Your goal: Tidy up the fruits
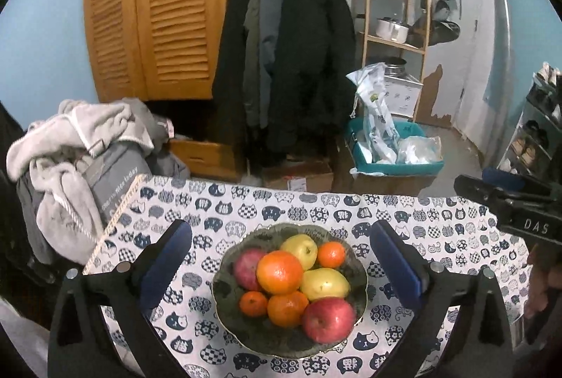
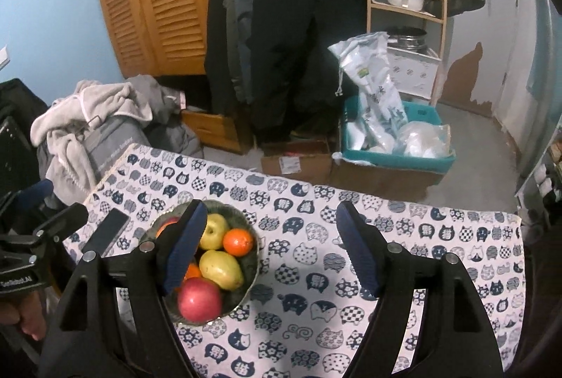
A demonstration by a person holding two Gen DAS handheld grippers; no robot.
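On the tabletop [image 1: 439,223], which is covered with a cat-patterned cloth, a dark scalloped bowl [image 1: 224,293] is seen toward the near left side, and all the fruit in view is gathered inside it. Two red apples [image 1: 328,320], two yellow pears [image 1: 325,283], one large orange [image 1: 280,271] and three smaller tangerines [image 1: 331,254] can be counted in the left wrist view; no fruit is seen lying loose on the cloth.

The left gripper [image 1: 281,262] is held above the bowl with its fingers wide apart, so that the bowl is framed between them, and nothing is clamped. The right gripper [image 2: 272,244] is held to the right of the bowl, over bare cloth, its fingers likewise apart and empty; its left finger [image 2: 186,246] overlaps the bowl only in the line of sight.

The step in hand is judged to be the close of the task, or a pause between placements: the fruit appears already collected and both grippers seem to be clear of it. If anything is left to be done, a search of the tabletop for stray fruit would be called for, or a nudge of the top orange, which is perched high on the pile and might roll.
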